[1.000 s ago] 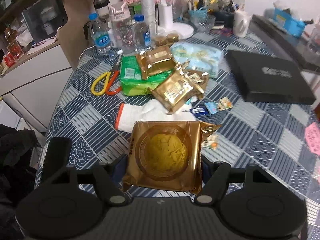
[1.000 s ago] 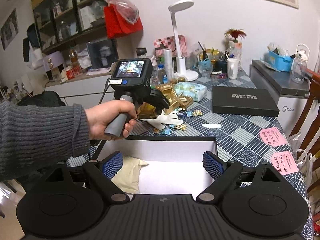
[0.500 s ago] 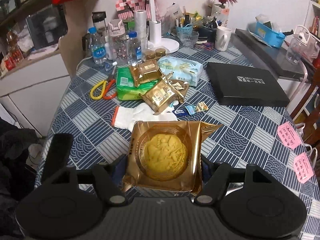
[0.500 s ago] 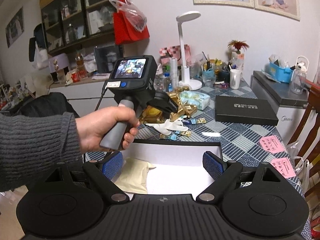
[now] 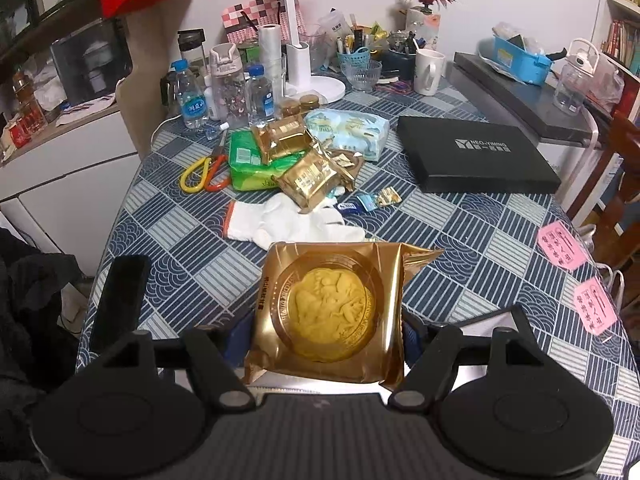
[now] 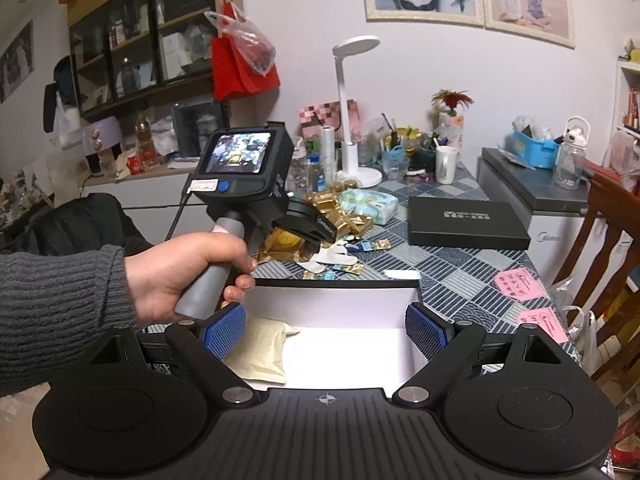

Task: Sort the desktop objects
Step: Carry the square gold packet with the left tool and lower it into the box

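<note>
The left gripper point(image 5: 326, 334) pinches a square gold foil packet with a round yellow mooncake showing through its window point(image 5: 326, 312); the packet sits flat between the two fingers, its sealed, crimped ends pointing away from and back toward the camera, so the fingers press on its two side edges. The right gripper point(image 6: 325, 330) has its blue-padded fingers point(image 6: 224, 330) spread wide with nothing between them, and it hangs over an open white rectangular box point(image 6: 332, 300) whose floor lies just ahead of and below those pads. Seen from the right wrist, the left gripper point(image 6: 316, 232) holds the packet beyond the far wall of the box, so the drop, as I judge it, calls for drawing the packet back toward the person and lowering it behind that wall; the left hand point(image 6: 188, 276) has the load, while the right gripper is the nearer to the box. Inside the box one pale cream packet point(image 6: 258, 354) lies against the side of the right gripper's left finger, leaving the middle and right bare. Ahead of the left fingers I count two more gold foil packets point(image 5: 310, 176) clearly, one white cotton glove with an orange cuff point(image 5: 280, 220), one pair of yellow- and orange-handled scissors point(image 5: 204, 174), and a few small wrapped sweets point(image 5: 370, 202) whose number I cannot fix.
</note>
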A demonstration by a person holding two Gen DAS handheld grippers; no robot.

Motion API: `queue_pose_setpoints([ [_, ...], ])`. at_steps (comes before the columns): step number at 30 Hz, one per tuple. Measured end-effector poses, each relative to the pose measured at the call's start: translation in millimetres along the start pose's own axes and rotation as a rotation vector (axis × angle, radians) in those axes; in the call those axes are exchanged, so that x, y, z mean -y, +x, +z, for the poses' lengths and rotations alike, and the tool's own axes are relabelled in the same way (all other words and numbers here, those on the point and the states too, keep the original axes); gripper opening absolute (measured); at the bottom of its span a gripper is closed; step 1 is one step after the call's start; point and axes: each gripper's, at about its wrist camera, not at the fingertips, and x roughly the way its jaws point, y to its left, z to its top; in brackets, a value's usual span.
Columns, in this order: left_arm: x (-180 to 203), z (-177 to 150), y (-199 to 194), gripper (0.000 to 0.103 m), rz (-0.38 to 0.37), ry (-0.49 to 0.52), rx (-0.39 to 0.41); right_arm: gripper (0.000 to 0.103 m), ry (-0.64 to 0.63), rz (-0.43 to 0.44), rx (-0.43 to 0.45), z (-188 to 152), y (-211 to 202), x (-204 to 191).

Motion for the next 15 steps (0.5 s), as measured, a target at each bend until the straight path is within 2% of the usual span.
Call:
queue_pose_setpoints([
  [15,-24.2,-32.4,-27.0,0.085,-0.034,-0.028,-0.023,0.088,-0.024,-0.016,0.016,-4.8,-14.5,-13.0],
])
